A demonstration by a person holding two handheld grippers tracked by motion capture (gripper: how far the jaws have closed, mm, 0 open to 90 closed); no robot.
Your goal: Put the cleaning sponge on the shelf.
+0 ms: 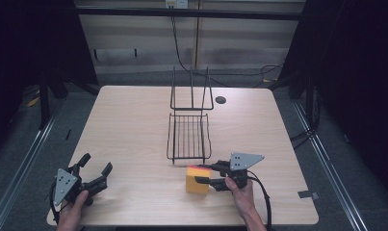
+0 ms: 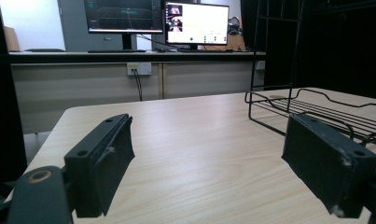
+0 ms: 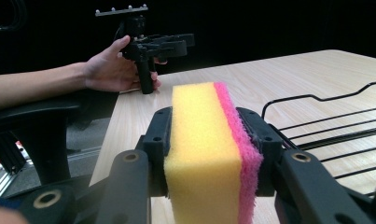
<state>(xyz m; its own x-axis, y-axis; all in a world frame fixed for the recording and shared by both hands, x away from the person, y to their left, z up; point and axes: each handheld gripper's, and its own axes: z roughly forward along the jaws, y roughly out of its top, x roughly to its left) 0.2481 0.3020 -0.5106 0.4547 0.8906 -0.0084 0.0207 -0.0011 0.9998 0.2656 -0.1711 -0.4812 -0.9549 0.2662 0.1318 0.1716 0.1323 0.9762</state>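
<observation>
A yellow sponge (image 1: 197, 182) with a pink scouring side stands on edge on the wooden table (image 1: 129, 125), near the front edge right of centre. My right gripper (image 1: 200, 173) is shut on it. In the right gripper view the two pads press the yellow face and the pink face of the sponge (image 3: 199, 154), with the gripper (image 3: 206, 126) level over the table. My left gripper (image 1: 97, 162) rests at the front left corner, held by a hand, its jaws wide apart. In the left gripper view nothing lies between the open jaws of this gripper (image 2: 209, 154).
A black wire rack (image 1: 189, 137) with a tall upright back stands mid-table, just beyond the sponge; it also shows as the rack (image 2: 316, 112) and the rack (image 3: 325, 126). A round cable hole (image 1: 221, 100) sits behind it. Monitors (image 2: 197, 23) stand on a far desk.
</observation>
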